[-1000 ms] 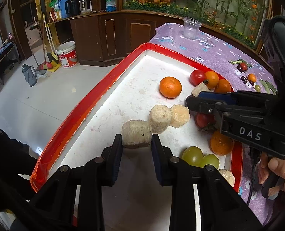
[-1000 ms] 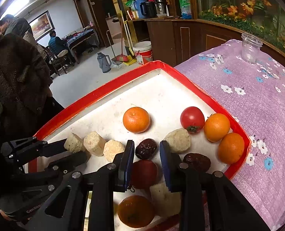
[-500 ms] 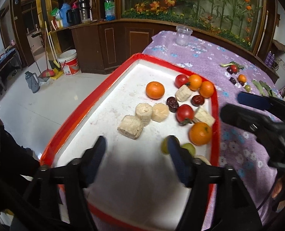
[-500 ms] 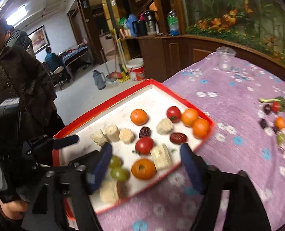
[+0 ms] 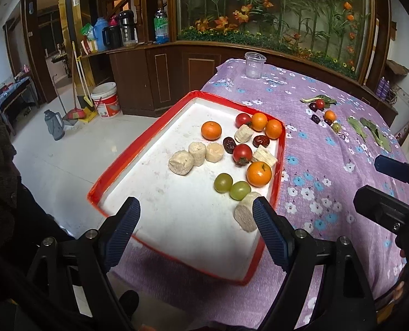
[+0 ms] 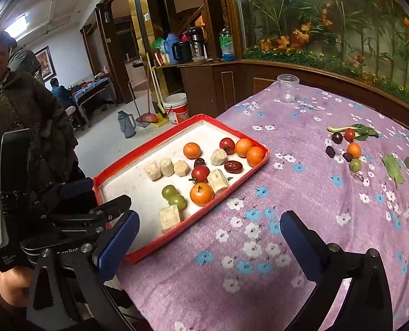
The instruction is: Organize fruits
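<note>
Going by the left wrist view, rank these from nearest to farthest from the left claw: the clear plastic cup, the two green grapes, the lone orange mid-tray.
1. The green grapes, just ahead of the left claw, near the tray's right side.
2. The lone orange, mid-tray, farther back.
3. The clear plastic cup, on the cloth beyond the tray.

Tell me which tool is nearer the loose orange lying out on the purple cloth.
Right. The right tool hangs open over the cloth, the orange ahead of it. The left tool hangs open over the red tray, farther off.
</note>
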The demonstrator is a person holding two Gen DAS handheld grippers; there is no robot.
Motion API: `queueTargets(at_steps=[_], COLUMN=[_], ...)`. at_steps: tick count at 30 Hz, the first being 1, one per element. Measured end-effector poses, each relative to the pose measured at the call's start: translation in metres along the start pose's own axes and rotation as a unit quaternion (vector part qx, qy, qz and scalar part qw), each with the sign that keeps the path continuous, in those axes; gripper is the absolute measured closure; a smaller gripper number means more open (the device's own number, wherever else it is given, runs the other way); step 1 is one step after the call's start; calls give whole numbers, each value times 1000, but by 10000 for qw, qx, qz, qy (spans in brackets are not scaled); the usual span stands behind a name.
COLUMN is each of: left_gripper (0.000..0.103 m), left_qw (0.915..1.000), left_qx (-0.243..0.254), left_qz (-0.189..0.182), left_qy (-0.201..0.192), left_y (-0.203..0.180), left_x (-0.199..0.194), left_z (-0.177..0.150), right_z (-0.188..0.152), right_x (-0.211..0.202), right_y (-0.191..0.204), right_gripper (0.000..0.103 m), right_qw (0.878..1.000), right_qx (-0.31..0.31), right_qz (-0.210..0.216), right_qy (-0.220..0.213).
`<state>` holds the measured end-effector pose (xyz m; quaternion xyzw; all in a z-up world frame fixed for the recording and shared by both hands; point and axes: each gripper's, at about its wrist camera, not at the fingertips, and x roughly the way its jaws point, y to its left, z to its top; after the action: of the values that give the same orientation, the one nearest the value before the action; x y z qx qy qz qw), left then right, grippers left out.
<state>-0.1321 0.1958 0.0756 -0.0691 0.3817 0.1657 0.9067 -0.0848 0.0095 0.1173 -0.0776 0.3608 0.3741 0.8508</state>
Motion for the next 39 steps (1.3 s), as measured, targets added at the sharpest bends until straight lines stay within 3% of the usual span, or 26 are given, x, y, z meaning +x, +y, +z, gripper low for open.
queueTargets(at_steps=[16, 27, 32, 39], left_gripper=[19, 19, 19, 19], left_qw=[9983, 9991, 9974, 9965], left_qx=[104, -268, -619, -653], left_qz=[550, 180, -259, -26], left_qy=[-165, -262, -275, -515], left_y=[-4, 3, 13, 13], left_x=[-27, -40, -42, -45], left_z=[-6, -13, -12, -14], right_z=[-2, -4, -5, -5], right_x=[-20, -30, -33, -32], right_y=[13, 22, 24, 25], right_gripper=[0, 0, 0, 0], right_qw=[9998, 9996, 9995, 9996], right_qx=[-109, -206, -220, -191], right_qz=[-50, -75, -72, -59], right_qy=[-139, -201, -229, -199])
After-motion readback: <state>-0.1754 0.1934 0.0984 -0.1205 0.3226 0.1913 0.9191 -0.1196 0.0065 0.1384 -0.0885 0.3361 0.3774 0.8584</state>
